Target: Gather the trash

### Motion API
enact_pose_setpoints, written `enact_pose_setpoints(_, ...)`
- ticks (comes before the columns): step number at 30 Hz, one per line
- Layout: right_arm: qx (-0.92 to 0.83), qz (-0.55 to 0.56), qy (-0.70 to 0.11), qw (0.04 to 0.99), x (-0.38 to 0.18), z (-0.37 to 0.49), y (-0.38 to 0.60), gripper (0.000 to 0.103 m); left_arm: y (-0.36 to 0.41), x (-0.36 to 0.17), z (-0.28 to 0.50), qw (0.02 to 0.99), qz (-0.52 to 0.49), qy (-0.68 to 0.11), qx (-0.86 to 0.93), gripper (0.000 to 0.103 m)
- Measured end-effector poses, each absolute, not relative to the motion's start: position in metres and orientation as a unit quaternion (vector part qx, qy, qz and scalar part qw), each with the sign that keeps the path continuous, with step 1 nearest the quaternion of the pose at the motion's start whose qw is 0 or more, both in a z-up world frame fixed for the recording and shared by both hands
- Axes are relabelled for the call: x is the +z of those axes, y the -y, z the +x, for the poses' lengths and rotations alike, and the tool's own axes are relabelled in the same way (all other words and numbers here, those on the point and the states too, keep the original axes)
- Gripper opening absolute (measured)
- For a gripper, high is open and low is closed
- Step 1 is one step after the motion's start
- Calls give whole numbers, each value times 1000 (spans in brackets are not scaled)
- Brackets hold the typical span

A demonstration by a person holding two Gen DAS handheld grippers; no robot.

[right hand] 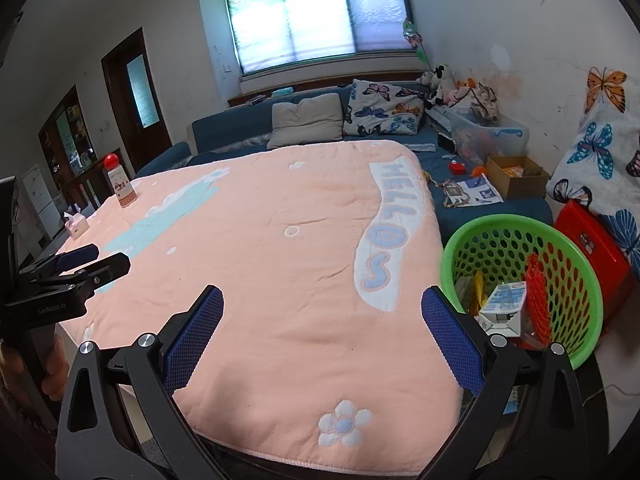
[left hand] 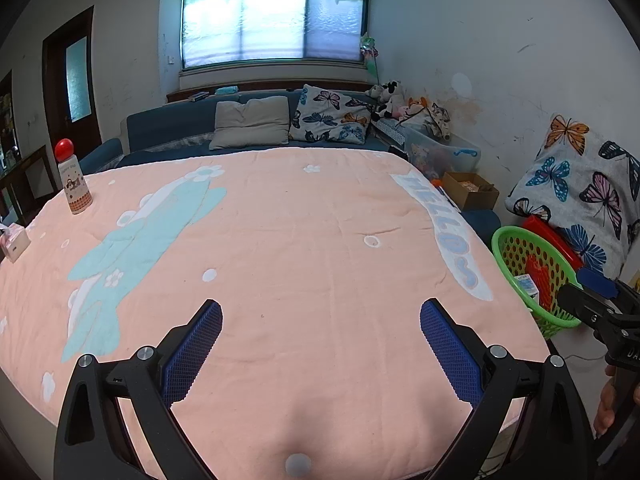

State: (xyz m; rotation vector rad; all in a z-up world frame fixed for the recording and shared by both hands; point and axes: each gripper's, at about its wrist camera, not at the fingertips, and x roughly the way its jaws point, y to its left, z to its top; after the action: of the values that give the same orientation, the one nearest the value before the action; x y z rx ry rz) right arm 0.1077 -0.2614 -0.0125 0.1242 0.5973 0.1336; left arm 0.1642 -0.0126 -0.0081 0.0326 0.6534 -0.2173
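Observation:
A green perforated basket (right hand: 576, 248) stands off the table's right edge; it also shows in the left wrist view (left hand: 505, 240). Inside it lie a white and blue carton (right hand: 505, 307), a red mesh piece (right hand: 537, 300) and a yellow wrapper (right hand: 478, 293). My left gripper (left hand: 321, 336) is open and empty above the near part of the pink tablecloth (left hand: 304, 240). My right gripper (right hand: 322, 336) is open and empty above the cloth (right hand: 280, 264), just left of the basket. The right gripper shows at the left view's right edge (left hand: 592, 300); the left gripper shows at the right view's left edge (right hand: 92, 262).
A red-capped bottle (left hand: 73, 184) and a small tissue box (left hand: 15, 242) stand at the table's far left. A blue sofa with cushions (left hand: 252, 122) runs behind. A red stool (right hand: 592, 244), a cardboard box (right hand: 516, 176) and a clear bin (right hand: 492, 136) sit to the right.

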Motion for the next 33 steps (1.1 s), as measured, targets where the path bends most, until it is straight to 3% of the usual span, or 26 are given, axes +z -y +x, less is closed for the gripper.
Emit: enact_pose_setpoints(33, 76, 62, -295, 951, -11, 111, 258, 98, 5, -9, 162, 943, 8, -318, -97, 96)
